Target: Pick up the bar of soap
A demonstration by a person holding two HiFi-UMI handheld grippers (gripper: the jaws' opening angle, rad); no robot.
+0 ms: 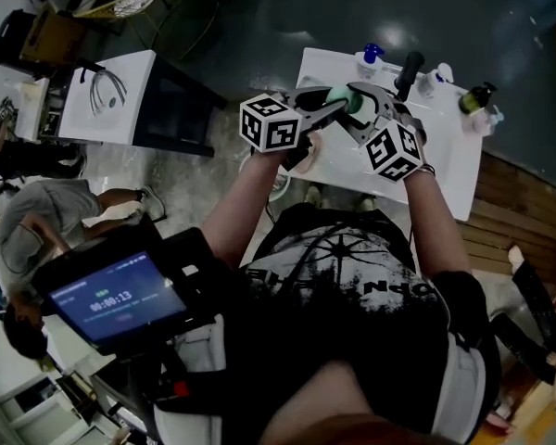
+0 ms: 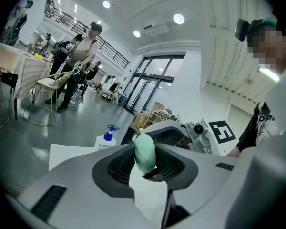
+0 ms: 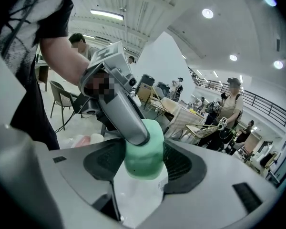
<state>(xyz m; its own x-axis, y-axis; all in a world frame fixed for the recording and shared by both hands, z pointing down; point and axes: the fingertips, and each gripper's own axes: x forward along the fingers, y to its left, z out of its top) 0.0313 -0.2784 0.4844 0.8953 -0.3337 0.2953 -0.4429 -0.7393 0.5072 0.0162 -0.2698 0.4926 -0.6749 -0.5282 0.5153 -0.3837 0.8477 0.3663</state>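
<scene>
Head view, upper middle: over the smooth, flat white table (image 1: pixel 463 170) we hold two grey matte plastic grippers tip to tip. Our left gripper (image 1: pixel 341 106) and right gripper (image 1: pixel 354 100) each have their ribbed black pads partway closed on the bar of soap (image 1: pixel 337 100), which is pale green, waxy and round-edged. We judge it lifted clear, so the pick-up looks done.

Big open workshop hall: work tables (image 2: pixel 19 61), cardboard boxes (image 2: pixel 145 119), mezzanine railing (image 2: pixel 109 49).
</scene>
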